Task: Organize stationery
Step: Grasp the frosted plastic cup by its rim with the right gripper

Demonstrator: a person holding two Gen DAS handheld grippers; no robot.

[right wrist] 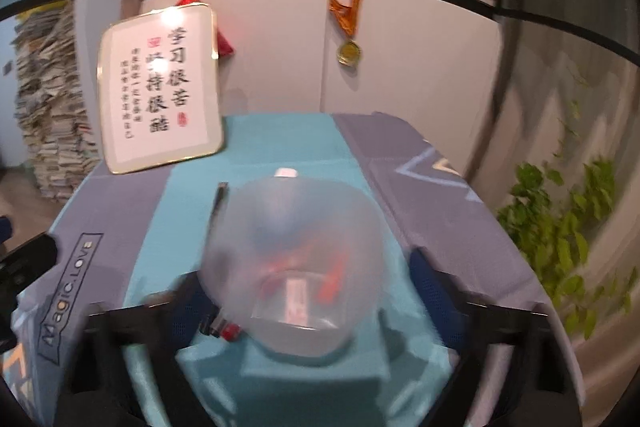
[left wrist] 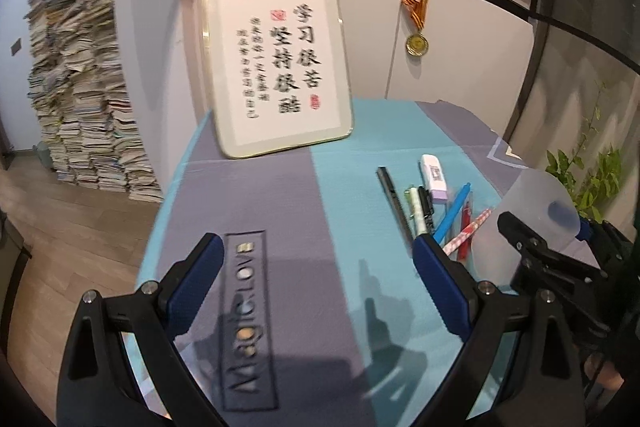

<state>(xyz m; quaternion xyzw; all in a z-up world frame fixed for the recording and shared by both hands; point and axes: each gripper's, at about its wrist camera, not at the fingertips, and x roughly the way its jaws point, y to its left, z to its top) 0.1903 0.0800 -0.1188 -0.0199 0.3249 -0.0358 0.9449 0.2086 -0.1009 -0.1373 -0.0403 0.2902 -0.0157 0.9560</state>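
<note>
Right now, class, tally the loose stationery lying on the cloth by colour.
Black pens: 2
White patterned pen: 1
Blue pen: 1
Red pen: 1
Pink striped pencil: 1
White eraser-like block: 1
Total: 7

In the left wrist view the lower and middle left of the cloth-covered table (left wrist: 248,195) lies bare, giving open passage up to the framed calligraphy board (left wrist: 280,67) that blocks the upper centre. At centre right a cluster of pens (left wrist: 432,211) and a white eraser (left wrist: 434,179) crowd the surface. The translucent cup (left wrist: 532,211) and right gripper (left wrist: 560,247) fill the right edge.
</note>
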